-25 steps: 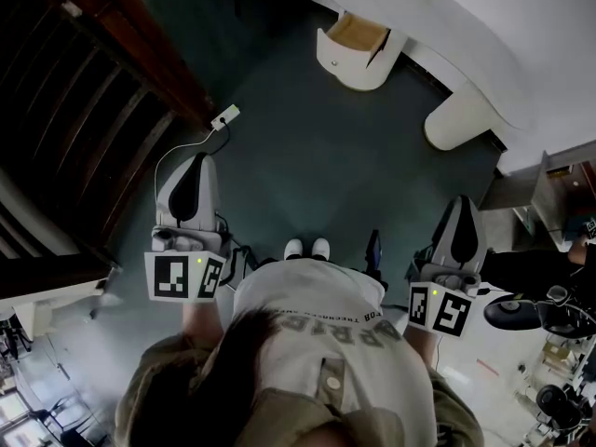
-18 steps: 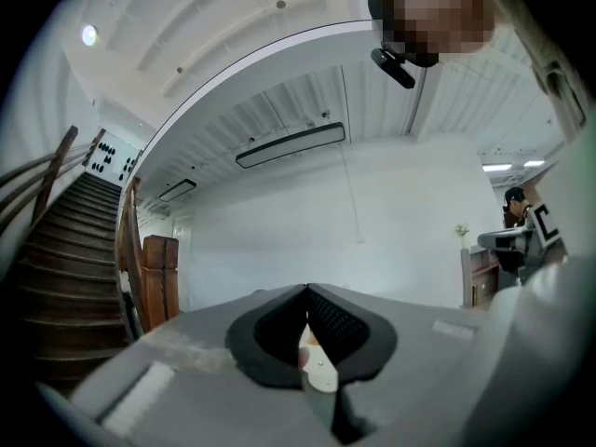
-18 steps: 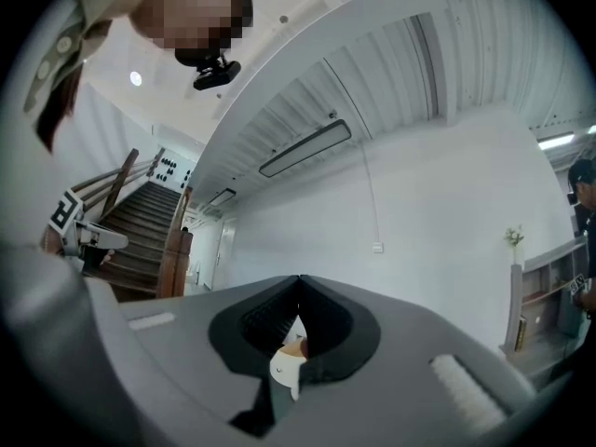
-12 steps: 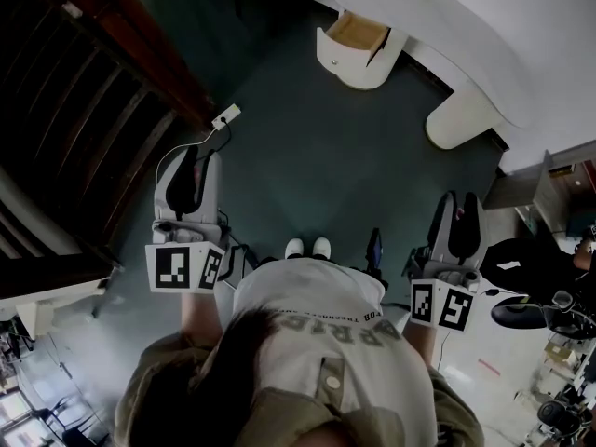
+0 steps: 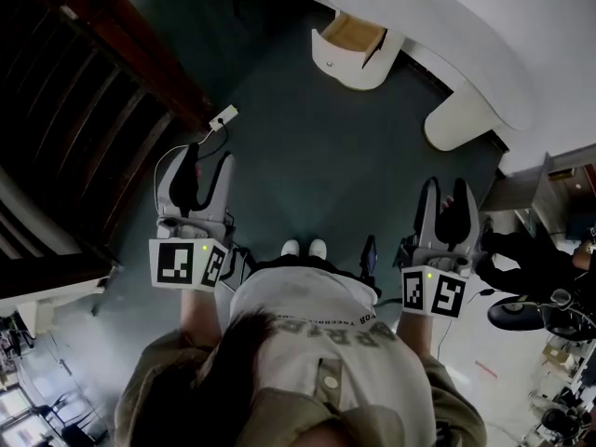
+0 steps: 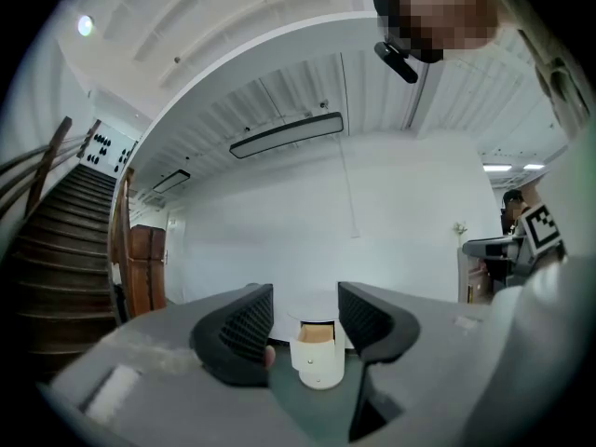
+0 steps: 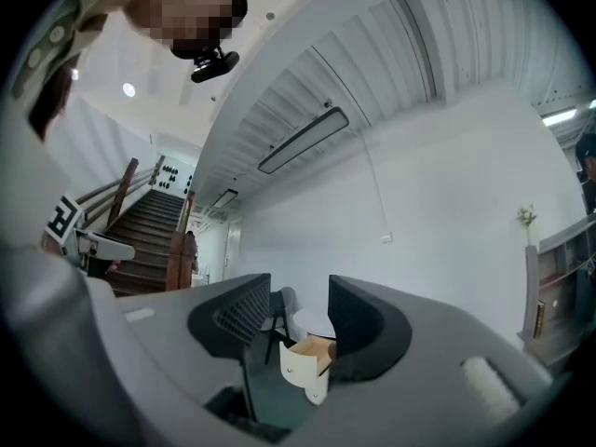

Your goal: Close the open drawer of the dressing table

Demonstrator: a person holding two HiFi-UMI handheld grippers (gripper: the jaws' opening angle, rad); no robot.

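Well short of the table (image 5: 484, 59): drawer (image 5: 352, 33) open, both grippers empty.
Left gripper (image 5: 209, 156) and right gripper (image 5: 444, 194) have just been opening. Their fingers (image 6: 244, 329) are now wide with nothing between them, and the drawer sits far ahead across the floor (image 5: 317, 147). I'd walk up first and square to the drawer front. Then I'd narrow one gripper's fingers and push flat on the middle of the front, straight along the slide. My guess is an off-centre push could rack it and jam it.
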